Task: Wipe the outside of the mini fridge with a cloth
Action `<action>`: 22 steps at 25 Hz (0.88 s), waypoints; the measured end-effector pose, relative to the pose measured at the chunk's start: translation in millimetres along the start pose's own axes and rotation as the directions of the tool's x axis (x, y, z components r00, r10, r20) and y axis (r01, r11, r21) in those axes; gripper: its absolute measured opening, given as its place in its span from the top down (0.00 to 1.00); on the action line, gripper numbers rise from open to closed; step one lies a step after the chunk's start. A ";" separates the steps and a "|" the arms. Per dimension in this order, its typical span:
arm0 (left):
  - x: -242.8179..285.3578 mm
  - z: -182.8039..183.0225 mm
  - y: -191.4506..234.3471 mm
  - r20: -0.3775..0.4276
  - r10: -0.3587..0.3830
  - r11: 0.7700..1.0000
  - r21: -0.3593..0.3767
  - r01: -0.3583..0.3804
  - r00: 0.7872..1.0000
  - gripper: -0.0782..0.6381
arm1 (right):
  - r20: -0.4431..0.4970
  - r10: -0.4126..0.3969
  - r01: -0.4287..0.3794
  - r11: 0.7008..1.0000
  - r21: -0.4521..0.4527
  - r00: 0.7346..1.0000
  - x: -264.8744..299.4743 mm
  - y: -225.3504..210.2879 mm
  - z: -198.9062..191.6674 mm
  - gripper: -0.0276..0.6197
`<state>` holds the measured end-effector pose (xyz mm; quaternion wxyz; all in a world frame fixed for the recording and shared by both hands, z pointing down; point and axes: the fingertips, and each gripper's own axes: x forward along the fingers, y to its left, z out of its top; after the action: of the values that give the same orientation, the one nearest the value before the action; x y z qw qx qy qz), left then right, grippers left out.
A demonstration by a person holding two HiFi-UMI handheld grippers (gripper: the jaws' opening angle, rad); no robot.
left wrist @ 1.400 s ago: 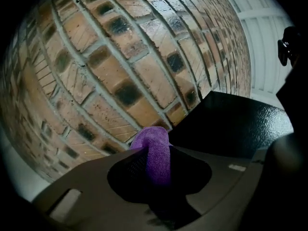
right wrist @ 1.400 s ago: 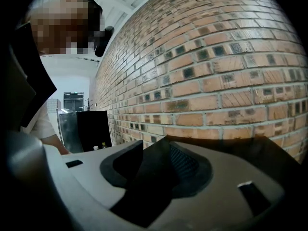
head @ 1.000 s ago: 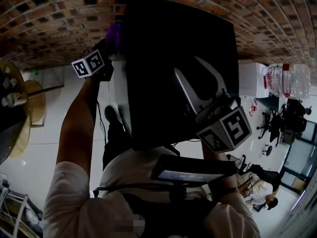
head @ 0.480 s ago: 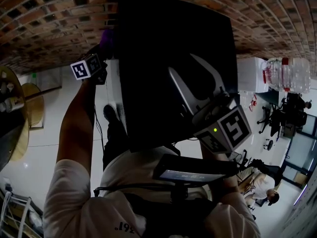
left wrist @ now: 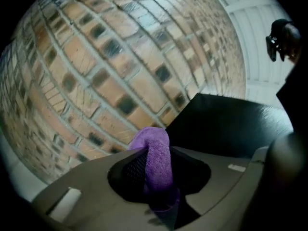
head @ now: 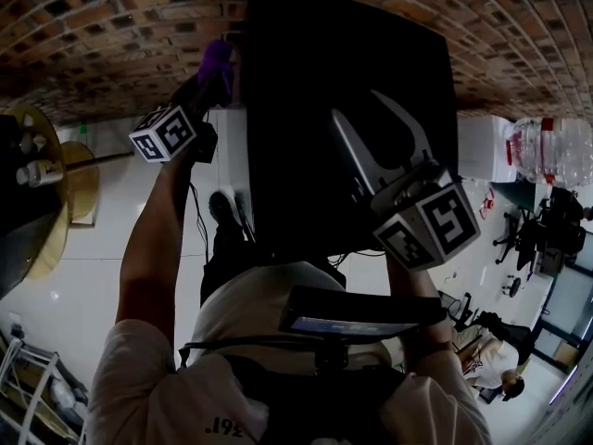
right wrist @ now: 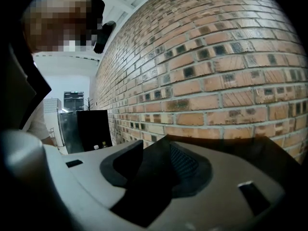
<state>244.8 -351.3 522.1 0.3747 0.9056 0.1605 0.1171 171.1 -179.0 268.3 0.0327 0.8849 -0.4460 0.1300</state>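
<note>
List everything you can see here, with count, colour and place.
mini fridge: one, black, centre of the head view.
brick wall: one, red-brown, behind the fridge.
cloth: one, purple, at the fridge's upper left corner.
water bottle: one large, clear, far right.
round table: one, wooden rim, far left.
other person: one, light top, lower right.
left gripper: one, grey, shut on the cloth.
right gripper: one, grey, jaws on the fridge's edge.
arms: two, white sleeves, raised.

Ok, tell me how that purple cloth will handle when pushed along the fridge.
The purple cloth looks soft and floppy: it bulges in a rounded fold from the shut jaws of the left gripper. Its fuzzy pile should probably drag, not slide, on the smooth black side of the mini fridge. It likely weighs little and may bunch up.
</note>
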 end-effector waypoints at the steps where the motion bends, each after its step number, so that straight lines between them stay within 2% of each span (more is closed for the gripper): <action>1: -9.4 8.0 -13.6 0.015 -0.017 1.000 0.010 0.017 1.000 0.74 | -0.010 0.011 -0.011 1.000 0.001 1.000 2.8 1.5 -0.7 0.70; 4: -36.4 29.6 -54.8 0.048 -0.065 0.997 0.033 0.063 0.997 0.74 | -0.025 0.056 -0.056 0.998 -0.001 0.998 19.8 16.3 4.1 0.70; 10: -78.8 59.6 -117.5 0.105 -0.118 0.992 0.048 0.114 0.987 0.74 | -0.034 0.100 -0.103 0.991 -0.087 0.994 60.3 40.0 12.4 0.70; 16: -95.3 67.3 -160.4 0.114 -0.164 0.986 0.038 0.161 0.980 0.74 | -0.003 0.095 -0.095 0.993 -0.073 0.995 71.6 38.7 15.7 0.70; 22: -94.0 67.1 -178.6 0.089 -0.199 0.980 0.018 0.198 0.976 0.74 | 0.045 0.087 -0.085 0.996 -0.032 0.995 71.9 25.3 21.6 0.70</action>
<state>144.3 -310.7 339.2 0.3872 0.8912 0.2335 0.0372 196.2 -254.0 264.6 0.0303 0.8670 -0.4863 0.1040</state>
